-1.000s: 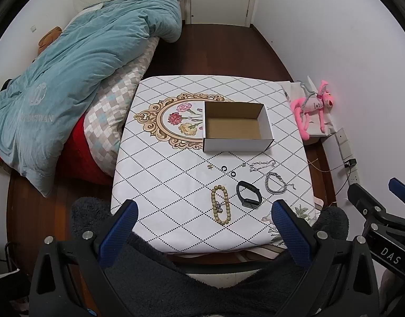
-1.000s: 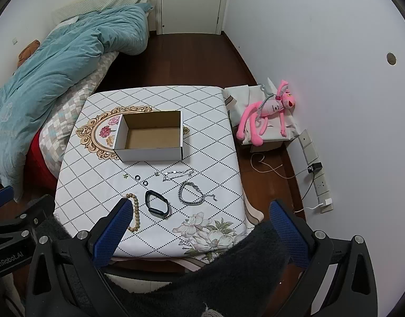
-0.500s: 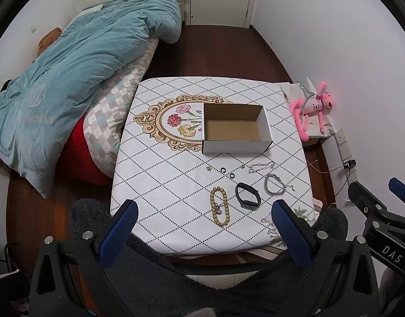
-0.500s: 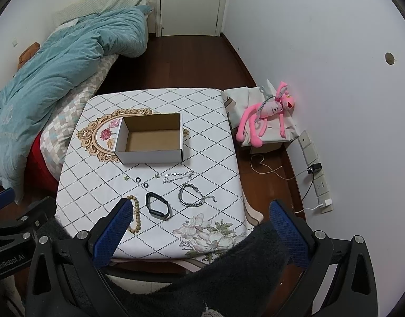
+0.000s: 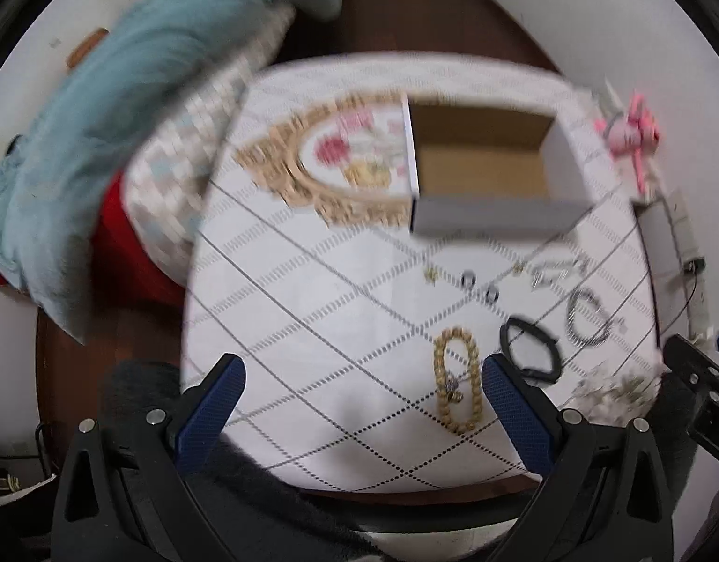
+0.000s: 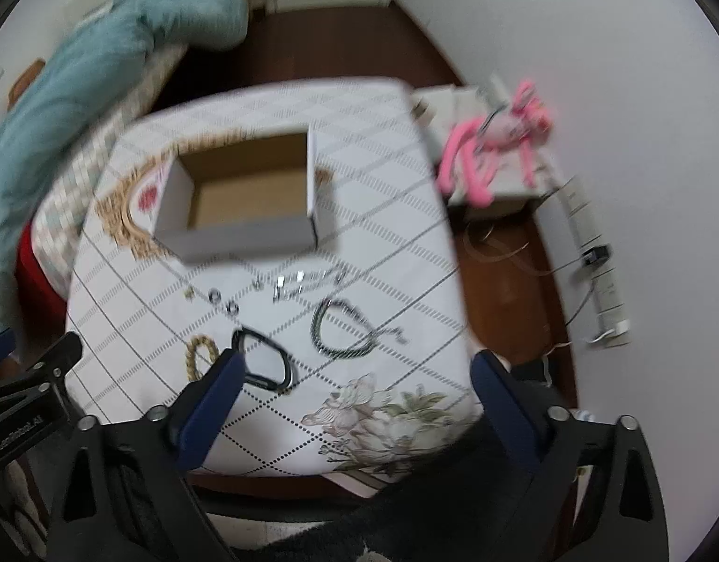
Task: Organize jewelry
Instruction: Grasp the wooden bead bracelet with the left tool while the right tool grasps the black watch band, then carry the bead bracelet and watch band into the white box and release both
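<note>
Blue-padded left tongs (image 5: pixel 359 391): spread, empty; now much nearer the bench (image 5: pixel 312 309) than 0.5 s ago, views blurred w/ motion.
Right tongs (image 6: pixel 354 391): spread, empty, also closer in.
Jewelry: wooden bead bracelet (image 5: pixel 455 381), black oval band (image 6: pixel 261 365), silver chain bracelet (image 6: pixel 345 330), all on bench, none in open white cardboard box (image 6: pixel 247 196).
Meaning: approach underway; first pick prob. bead bracelet, just beside left tongs' right pad.

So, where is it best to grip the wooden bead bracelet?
Probably across one long side of the brown wooden bead bracelet, from above: it lies flat as a narrow loop on the white diamond-patterned tablecloth, so one tong tip could enter its open middle.
</note>
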Demonstrator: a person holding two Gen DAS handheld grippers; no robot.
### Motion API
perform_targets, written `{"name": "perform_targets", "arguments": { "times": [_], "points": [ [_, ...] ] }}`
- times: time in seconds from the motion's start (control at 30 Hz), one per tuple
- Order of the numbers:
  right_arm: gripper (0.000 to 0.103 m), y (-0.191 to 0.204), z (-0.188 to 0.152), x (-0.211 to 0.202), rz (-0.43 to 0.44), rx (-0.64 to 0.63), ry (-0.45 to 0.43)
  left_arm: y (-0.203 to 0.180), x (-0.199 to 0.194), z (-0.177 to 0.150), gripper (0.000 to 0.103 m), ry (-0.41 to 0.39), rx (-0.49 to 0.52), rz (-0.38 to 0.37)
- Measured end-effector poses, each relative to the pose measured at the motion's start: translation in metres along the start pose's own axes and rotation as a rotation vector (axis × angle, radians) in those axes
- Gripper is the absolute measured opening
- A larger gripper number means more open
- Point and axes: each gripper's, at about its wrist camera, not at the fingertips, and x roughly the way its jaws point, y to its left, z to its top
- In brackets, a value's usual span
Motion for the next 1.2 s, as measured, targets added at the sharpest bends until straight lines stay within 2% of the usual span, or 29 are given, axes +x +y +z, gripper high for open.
{"name": "perform_targets", "arguments": {
  "times": [0.1, 0.13, 0.23, 0.47, 0.5, 0.53, 0.57, 0.8, 0.83, 0.87, 0.93, 1.03, 1.2],
  "points": [
    [0.084, 0.006, -0.004, 0.044, 0.045, -0.001, 0.075, -0.008, 0.036, -0.008, 0.090, 0.090, 0.007, -0.029],
    [0.081, 0.009, -0.007, 0.061, 0.069, 0.002, 0.103, -0.009, 0.044, -0.011, 0.082, 0.110, 0.009, -0.033],
    [0.073, 0.014, -0.014, 0.092, 0.120, 0.020, 0.154, -0.014, 0.071, -0.018, 0.074, 0.175, 0.004, -0.068],
    [0.049, 0.031, -0.024, 0.144, 0.207, 0.026, 0.225, -0.014, 0.091, -0.035, 0.073, 0.219, -0.009, -0.097],
    [0.046, 0.034, -0.023, 0.141, 0.201, 0.011, 0.196, -0.013, 0.092, -0.039, 0.073, 0.226, -0.011, -0.098],
    [0.030, 0.039, -0.023, 0.140, 0.214, -0.013, 0.191, -0.012, 0.093, -0.041, 0.073, 0.228, -0.012, -0.099],
    [0.007, 0.042, -0.025, 0.142, 0.224, -0.019, 0.206, -0.011, 0.093, -0.044, 0.073, 0.226, -0.012, -0.103],
    [0.005, 0.021, -0.037, 0.127, 0.167, 0.030, 0.168, -0.025, 0.096, -0.057, 0.073, 0.193, 0.013, -0.133],
    [0.005, 0.016, -0.038, 0.126, 0.159, 0.040, 0.162, -0.027, 0.096, -0.059, 0.070, 0.189, 0.024, -0.130],
    [0.005, 0.012, -0.040, 0.126, 0.152, 0.046, 0.160, -0.031, 0.096, -0.059, 0.060, 0.181, 0.030, -0.144],
    [0.005, 0.007, -0.044, 0.124, 0.149, 0.057, 0.158, -0.035, 0.094, -0.061, 0.048, 0.168, 0.037, -0.172],
    [0.005, 0.004, -0.051, 0.120, 0.148, 0.069, 0.153, -0.040, 0.092, -0.066, 0.019, 0.144, 0.068, -0.186],
    [0.005, -0.003, -0.042, 0.125, 0.154, 0.073, 0.156, -0.039, 0.088, -0.068, 0.014, 0.127, 0.059, -0.207]
  ]
}}
